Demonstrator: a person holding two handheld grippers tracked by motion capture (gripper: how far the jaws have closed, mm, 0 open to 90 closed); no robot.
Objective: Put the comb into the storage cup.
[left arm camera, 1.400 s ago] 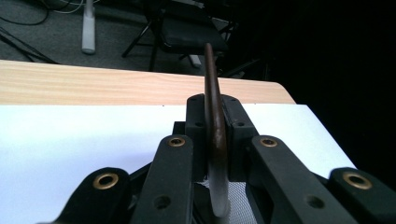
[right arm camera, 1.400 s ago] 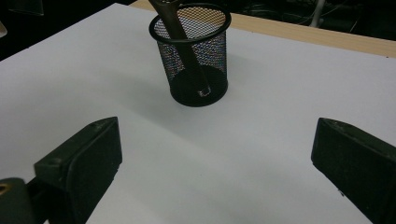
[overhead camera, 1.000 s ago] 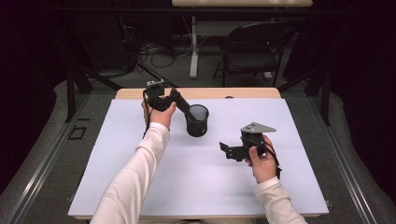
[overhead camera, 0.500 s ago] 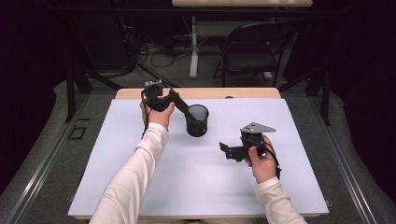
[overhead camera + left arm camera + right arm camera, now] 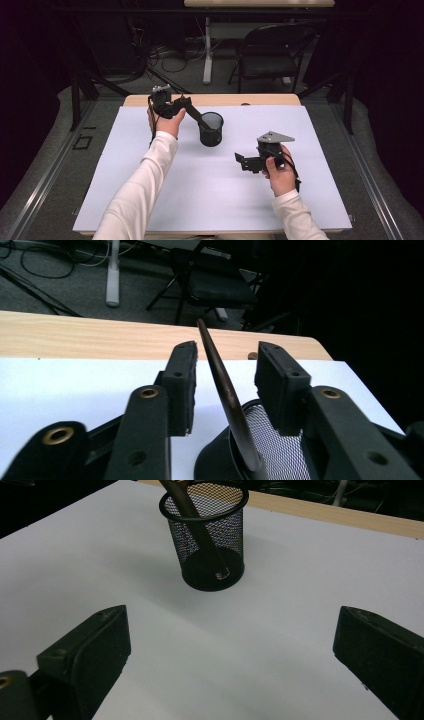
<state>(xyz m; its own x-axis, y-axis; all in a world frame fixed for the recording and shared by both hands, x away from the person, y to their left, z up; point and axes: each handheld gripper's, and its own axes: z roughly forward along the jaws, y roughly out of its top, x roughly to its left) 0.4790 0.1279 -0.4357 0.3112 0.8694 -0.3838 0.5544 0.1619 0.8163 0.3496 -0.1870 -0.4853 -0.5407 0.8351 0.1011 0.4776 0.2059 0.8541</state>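
Left tool (image 5: 225,385) has just opened, pads clear of the slim, stiff dark pen (image 5: 227,395) in the light black mesh cup (image 5: 207,540); regrip upper shaft

A light wooden counter (image 5: 150,100) carries a white sheet (image 5: 190,200) that covers nearly all of its top, leaving a strip of bare wood along the far edge. Grey carpeted floor (image 5: 45,165) surrounds the counter on both sides. Beyond the far edge stands a black chair (image 5: 267,55) with a dark seat, beside the white leg (image 5: 207,50) of a second table (image 5: 260,2). Black cables (image 5: 165,52) lie tangled on the floor near that leg. Black metal stand legs (image 5: 80,85) rise at left. The room's outer edges are dark.
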